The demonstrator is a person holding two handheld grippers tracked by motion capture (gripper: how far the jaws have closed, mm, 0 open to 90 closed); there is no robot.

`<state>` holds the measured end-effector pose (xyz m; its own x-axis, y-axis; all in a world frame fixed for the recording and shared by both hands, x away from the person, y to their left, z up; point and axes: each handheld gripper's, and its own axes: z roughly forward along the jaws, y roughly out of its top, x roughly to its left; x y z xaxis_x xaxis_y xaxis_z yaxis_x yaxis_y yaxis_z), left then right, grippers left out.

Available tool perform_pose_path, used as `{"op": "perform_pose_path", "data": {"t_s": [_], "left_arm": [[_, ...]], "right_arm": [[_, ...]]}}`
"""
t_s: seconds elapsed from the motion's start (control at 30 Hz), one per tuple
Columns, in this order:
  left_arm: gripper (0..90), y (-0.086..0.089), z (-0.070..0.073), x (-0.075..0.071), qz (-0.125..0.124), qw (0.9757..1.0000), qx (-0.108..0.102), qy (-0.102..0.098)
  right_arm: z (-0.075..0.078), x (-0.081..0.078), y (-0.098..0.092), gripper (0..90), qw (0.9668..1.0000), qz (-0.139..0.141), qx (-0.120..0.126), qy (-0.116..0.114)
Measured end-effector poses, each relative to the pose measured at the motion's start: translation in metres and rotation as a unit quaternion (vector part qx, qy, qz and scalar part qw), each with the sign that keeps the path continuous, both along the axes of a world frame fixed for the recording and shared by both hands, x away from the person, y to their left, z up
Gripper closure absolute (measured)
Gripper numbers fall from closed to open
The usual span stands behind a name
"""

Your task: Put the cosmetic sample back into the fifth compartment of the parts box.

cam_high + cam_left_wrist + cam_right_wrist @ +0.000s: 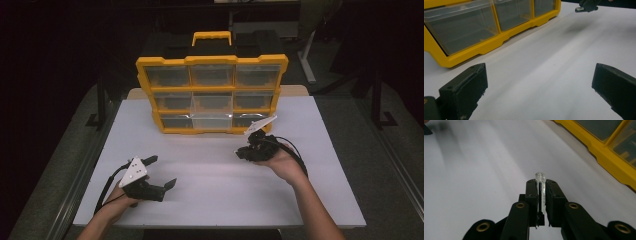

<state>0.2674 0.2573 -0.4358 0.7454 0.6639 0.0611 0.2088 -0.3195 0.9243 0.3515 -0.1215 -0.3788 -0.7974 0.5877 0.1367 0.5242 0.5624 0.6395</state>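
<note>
Clear plastic, a small tube-shaped piece (540, 190), stands pinched between the two black jaws of the right gripper (540, 185), its rounded tip poking just past the pads in the right gripper view. The jaws are drawn nearly together on it, one pad on each side. In the high view the right gripper (246, 151) is carried in the person's right hand (285, 162) above the white table top (220, 200), just in front of the lower right corner of the yellow plastic organiser case with clear drawers (212, 95), which stands upright at the far side of the table with its handle on top.

The left gripper (162, 172) sits near the table's front left edge, held in the left hand (120, 200). Its jaws stand wide apart with nothing between them; in the left gripper view only bare white table shows in the gap, with the bottom row of the case's drawers (464, 30) beyond to the left. The two grippers are well apart from each other.
</note>
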Motion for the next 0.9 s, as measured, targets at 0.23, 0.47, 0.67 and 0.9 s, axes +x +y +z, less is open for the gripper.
{"op": "perform_pose_path", "data": {"t_s": [0.23,0.47,0.67,0.9], "left_arm": [[0.4,-0.001,-0.001,0.000,0.003,1.0000,-0.007,0.001],[0.4,-0.001,0.000,0.000,0.002,1.0000,-0.004,0.000],[0.4,-0.001,0.000,0.000,0.001,1.0000,-0.002,0.000],[0.4,-0.001,0.000,0.000,0.001,1.0000,-0.002,0.000]], "right_arm": [[0.011,0.003,-0.004,79.7,1.0000,0.003,-0.007,-0.002],[0.024,0.007,-0.008,79.7,1.0000,0.004,-0.007,-0.005],[0.035,0.011,-0.010,79.7,0.9999,0.002,-0.010,-0.006],[0.048,0.014,-0.011,79.7,0.9999,0.003,-0.013,-0.010]]}}
